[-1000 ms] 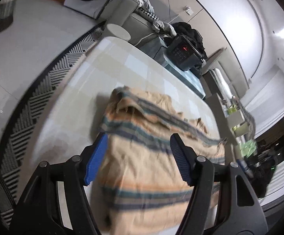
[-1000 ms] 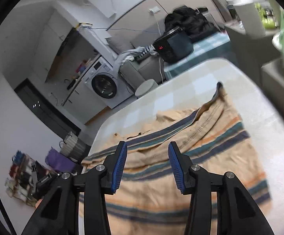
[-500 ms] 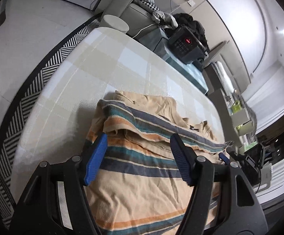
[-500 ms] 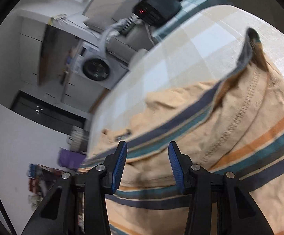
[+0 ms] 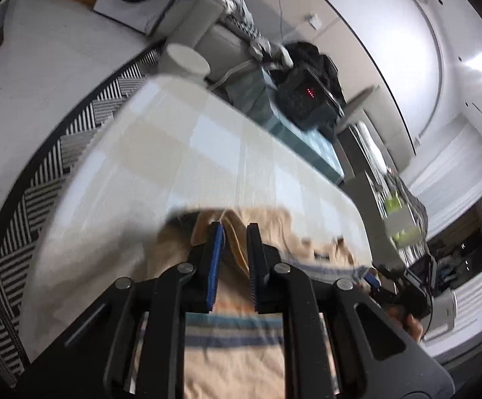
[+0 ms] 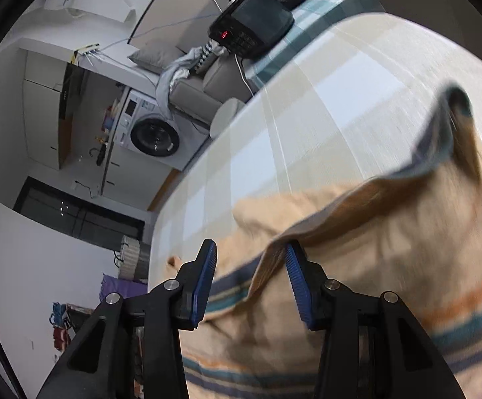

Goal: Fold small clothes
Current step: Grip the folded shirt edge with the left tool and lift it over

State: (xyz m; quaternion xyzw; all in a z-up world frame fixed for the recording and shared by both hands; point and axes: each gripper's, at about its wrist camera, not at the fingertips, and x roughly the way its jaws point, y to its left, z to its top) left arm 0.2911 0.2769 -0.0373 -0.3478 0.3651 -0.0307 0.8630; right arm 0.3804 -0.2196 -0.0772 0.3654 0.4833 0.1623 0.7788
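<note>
Shirt (image 5: 237, 349) edge now pinched by left gripper (image 5: 233, 232), prev. wide; right gripper (image 6: 249, 259) unchanged, apart w/ nothing held.

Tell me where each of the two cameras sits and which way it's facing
Left wrist: behind the left gripper, facing across the checked table; its nearly shut fingers pinch the tan striped garment.
Right wrist: behind the open right gripper, over the same garment, facing the white washing machine.
Shared: garment, table, washing machine.
</note>
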